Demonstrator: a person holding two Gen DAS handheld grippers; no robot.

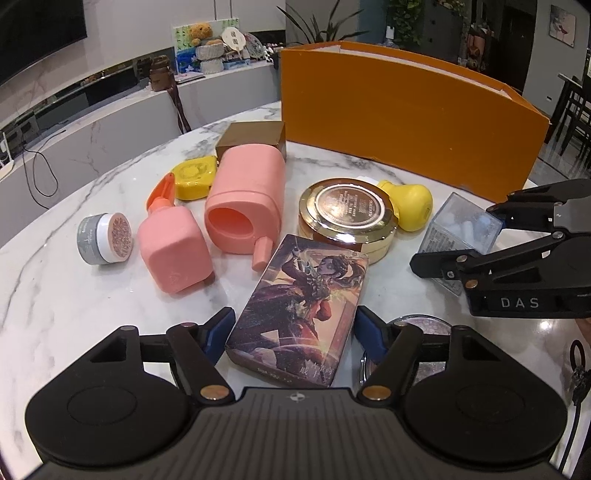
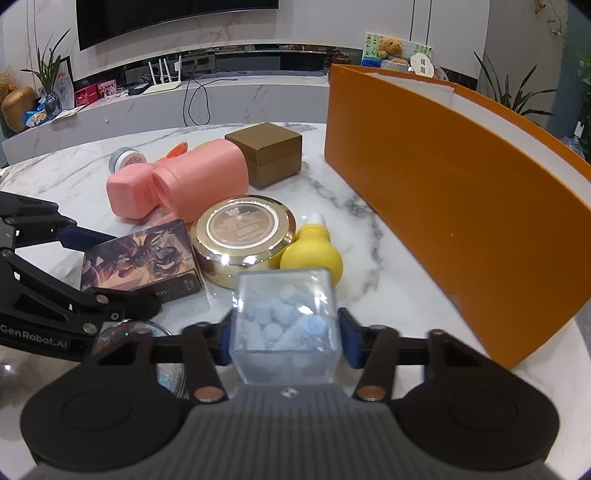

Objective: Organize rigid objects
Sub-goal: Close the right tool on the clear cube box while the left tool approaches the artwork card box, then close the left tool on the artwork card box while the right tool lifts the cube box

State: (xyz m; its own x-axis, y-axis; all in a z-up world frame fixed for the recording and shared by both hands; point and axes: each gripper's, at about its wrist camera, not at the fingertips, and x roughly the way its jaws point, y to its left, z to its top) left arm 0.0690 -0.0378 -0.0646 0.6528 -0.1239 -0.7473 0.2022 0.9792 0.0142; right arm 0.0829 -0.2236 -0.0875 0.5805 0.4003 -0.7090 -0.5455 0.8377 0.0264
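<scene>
Right wrist – gripper [image 2: 284, 341] clamps clear box [image 2: 284, 317].

A dark television [image 2: 173, 22] hangs above a long marble-fronted console [image 2: 229, 103] flanked by houseplants [image 2: 50, 64].

White desk [image 1: 74, 295] veined with grey marbling, tall box [image 1: 406, 122] coloured orange, two bottles [image 1: 173, 251] tinted pink, round tin [image 1: 347, 218] finished in gold, card box [image 1: 295, 317] printed with dark purple artwork

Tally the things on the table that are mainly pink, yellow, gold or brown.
Pink: 2, pump bottle, open container (stub counted with it)
Yellow: 2, flat case, bulb bottle
Gold: 1, round tin
Brown: 1, box
Total: 6
</scene>
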